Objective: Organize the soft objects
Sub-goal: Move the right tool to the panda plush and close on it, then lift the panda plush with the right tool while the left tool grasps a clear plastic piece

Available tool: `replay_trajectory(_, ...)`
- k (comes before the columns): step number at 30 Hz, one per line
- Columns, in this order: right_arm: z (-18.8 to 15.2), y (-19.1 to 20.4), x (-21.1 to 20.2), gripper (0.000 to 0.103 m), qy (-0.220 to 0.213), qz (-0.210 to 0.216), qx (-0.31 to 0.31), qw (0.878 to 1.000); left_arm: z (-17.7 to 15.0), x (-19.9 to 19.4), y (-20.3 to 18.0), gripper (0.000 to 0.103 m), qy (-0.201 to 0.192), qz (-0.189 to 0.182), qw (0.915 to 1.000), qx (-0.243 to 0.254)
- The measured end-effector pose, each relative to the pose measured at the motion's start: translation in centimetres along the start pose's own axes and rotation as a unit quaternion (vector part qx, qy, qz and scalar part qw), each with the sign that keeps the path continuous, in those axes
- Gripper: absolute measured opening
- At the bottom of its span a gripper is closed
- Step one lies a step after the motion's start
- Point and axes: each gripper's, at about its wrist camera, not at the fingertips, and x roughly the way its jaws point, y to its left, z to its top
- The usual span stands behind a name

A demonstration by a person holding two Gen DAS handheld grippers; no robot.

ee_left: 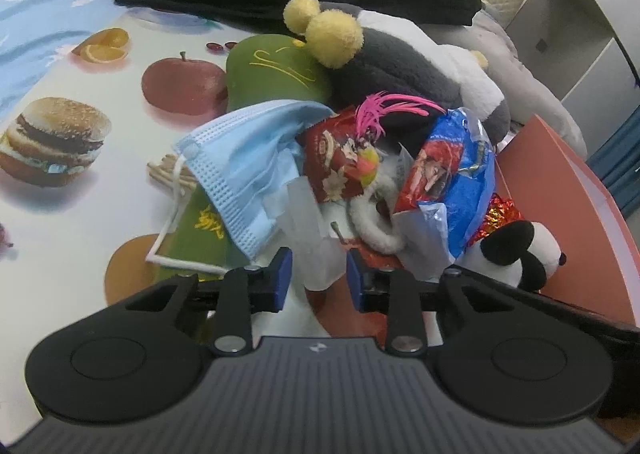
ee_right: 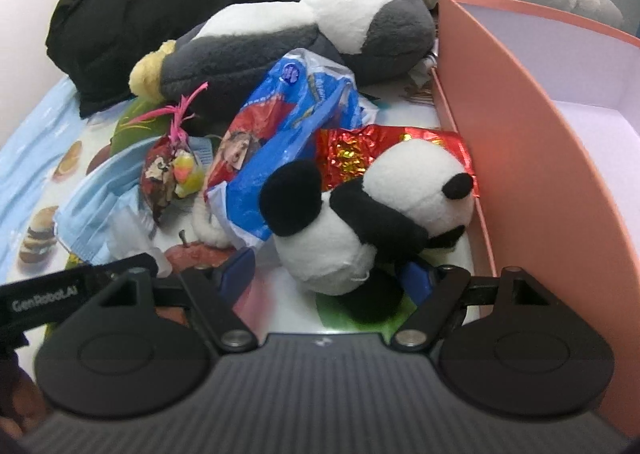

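Two pads of the right claw are standing wide around the panda plush, gripping nothing; closing low on its body should be holding best.

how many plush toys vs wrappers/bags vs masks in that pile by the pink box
Plush toys: 3, namely the panda, the grey and white plush and the green plush
Snack bags and wrappers: 3, namely the blue bag, the dark red packet and the red foil wrapper
Face masks: 1, the blue mask
Total: 7
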Motion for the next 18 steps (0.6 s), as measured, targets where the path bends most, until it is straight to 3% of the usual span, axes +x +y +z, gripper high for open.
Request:
replay_trajectory(4, -0.1, 0.2, 0.1, 0.058, 0.004, -0.002, -0.011, 1.0, 0.1, 0.3, 0.2, 0.025, 0.001, -0.007, 0.9999, -0.009)
replay_trajectory(10, -0.5, 0.2, -1.0, 0.053, 0.003, 0.011, -0.012, 1.0, -0.4, -0.8, 0.9, 0.021, 0.002, -0.017, 0.9996, -0.023)
replay_trajectory(18, -2.5, 1.4, -4.1, 0.051, 0.011, 0.025, -0.045, 0.999, -1.9, -3.9, 0.7, 0.021, -0.002, -0.028, 0.9996, -0.002)
